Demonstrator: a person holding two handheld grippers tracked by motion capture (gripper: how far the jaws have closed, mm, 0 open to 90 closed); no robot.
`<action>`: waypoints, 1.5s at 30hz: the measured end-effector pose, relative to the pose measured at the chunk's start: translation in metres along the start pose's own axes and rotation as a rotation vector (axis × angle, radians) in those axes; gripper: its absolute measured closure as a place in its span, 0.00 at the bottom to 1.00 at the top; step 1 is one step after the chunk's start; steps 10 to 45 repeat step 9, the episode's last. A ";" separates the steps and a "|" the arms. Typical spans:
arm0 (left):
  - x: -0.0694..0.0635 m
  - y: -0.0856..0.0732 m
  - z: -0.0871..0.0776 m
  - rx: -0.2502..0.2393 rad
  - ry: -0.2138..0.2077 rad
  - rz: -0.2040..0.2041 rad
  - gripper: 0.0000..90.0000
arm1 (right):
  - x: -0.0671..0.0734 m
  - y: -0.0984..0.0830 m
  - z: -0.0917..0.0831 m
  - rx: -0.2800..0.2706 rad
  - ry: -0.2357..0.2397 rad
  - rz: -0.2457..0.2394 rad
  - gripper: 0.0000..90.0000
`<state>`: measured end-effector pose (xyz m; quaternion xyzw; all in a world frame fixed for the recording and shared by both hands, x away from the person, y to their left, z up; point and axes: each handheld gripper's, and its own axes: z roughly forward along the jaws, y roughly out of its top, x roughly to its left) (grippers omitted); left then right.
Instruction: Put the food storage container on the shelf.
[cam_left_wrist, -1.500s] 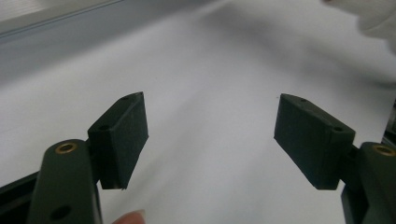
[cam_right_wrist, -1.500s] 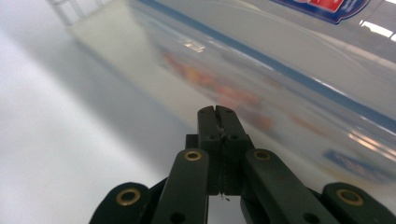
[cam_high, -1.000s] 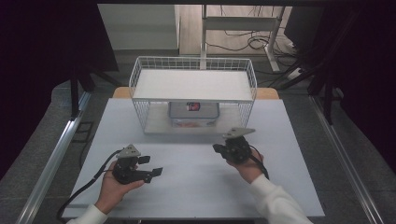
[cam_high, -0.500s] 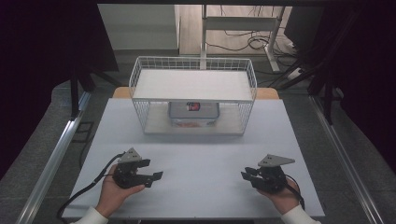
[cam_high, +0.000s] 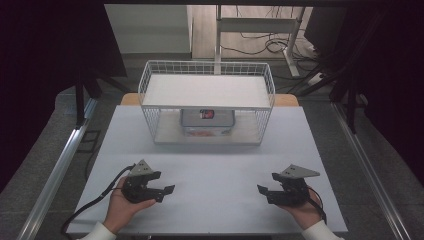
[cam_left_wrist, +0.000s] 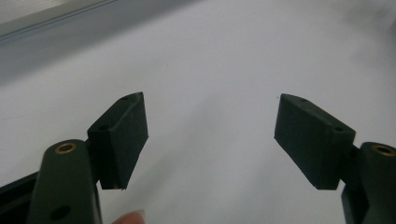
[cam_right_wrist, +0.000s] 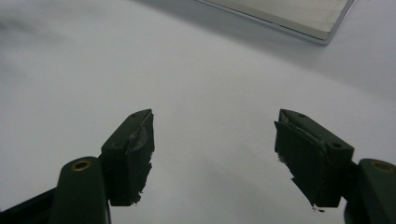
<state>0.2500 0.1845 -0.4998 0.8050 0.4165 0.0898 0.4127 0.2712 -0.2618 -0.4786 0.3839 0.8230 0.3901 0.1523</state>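
On the white table (cam_high: 215, 170) a wire rack (cam_high: 207, 105) stands at the far side, with a clear box (cam_high: 207, 121) on its lower shelf under a white top board. Near the front edge, well apart, the left gripper (cam_high: 167, 190) and right gripper (cam_high: 261, 190) rest in the person's hands, tips turned toward each other. Both have jaws spread wide, with nothing between them.

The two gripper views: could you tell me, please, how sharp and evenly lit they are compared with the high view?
Left gripper view: jaws crisp, table behind soft and washed out. Right gripper view: jaws sharp enough to show worn pad edges, table hazy, dimmer at the upper left. High view: table evenly lit, basket in focus, surroundings very dark.
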 end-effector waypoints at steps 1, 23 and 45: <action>0.001 0.001 -0.001 -0.005 0.001 -0.003 0.28 | -0.001 0.000 0.000 -0.004 0.002 -0.003 0.31; 0.006 0.004 0.004 -0.011 -0.007 -0.030 0.28 | -0.006 0.002 0.003 -0.030 0.018 0.023 0.24; 0.006 0.004 0.004 -0.011 -0.007 -0.030 0.28 | -0.006 0.002 0.003 -0.030 0.018 0.023 0.24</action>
